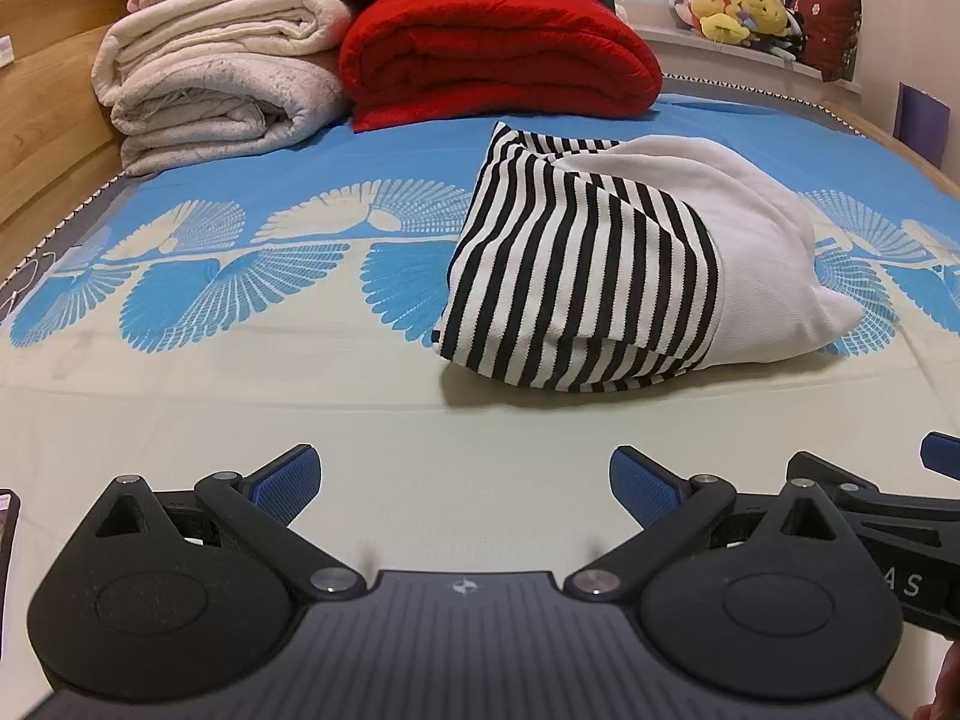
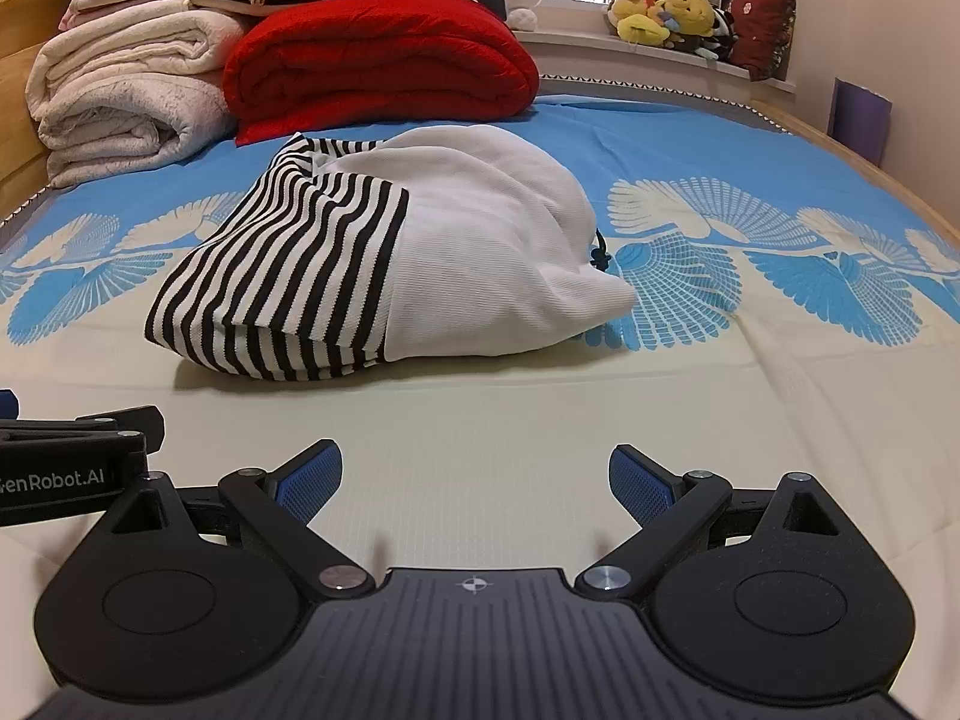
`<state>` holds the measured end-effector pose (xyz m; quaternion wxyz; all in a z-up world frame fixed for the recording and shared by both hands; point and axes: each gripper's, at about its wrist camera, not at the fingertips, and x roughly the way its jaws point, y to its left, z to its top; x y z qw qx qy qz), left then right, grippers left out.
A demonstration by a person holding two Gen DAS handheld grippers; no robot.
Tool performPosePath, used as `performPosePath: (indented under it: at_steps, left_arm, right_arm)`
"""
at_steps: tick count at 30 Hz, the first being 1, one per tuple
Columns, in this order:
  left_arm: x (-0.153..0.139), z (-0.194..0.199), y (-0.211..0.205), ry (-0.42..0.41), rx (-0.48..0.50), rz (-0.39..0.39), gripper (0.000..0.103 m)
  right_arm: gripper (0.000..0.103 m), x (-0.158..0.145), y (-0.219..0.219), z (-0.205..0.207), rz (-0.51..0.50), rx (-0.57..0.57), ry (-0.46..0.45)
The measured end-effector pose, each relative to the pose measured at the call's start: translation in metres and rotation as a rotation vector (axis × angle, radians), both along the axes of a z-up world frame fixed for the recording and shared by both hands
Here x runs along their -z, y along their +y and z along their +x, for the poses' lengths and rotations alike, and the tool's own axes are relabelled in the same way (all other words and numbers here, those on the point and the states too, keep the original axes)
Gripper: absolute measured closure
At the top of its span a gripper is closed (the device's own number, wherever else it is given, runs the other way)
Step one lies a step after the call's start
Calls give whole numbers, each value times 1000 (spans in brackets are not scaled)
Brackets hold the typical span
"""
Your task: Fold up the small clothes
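Note:
A small garment (image 1: 624, 264), white with a black-and-white striped part, lies bunched in a heap on the bed. It also shows in the right wrist view (image 2: 408, 264), a little left of centre. My left gripper (image 1: 465, 480) is open and empty, low over the cream sheet, short of the garment and to its left. My right gripper (image 2: 474, 480) is open and empty, also short of the garment. The right gripper's body shows at the right edge of the left wrist view (image 1: 900, 516).
The bed sheet (image 1: 240, 276) is cream with a blue fan pattern. Folded white blankets (image 1: 222, 96) and a red blanket (image 1: 498, 60) are stacked at the head. A wooden bed frame (image 1: 42, 120) runs along the left. Plush toys (image 2: 666, 12) sit on the windowsill.

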<state>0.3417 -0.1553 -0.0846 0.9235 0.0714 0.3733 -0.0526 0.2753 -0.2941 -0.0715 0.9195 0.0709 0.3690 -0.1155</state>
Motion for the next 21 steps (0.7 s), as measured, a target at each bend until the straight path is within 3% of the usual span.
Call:
performPosePath:
  at_steps: [21]
  left_arm:
    - [2, -1, 1, 2, -3, 10, 1]
  right_arm:
    - [7, 0, 1, 0, -1, 0, 1]
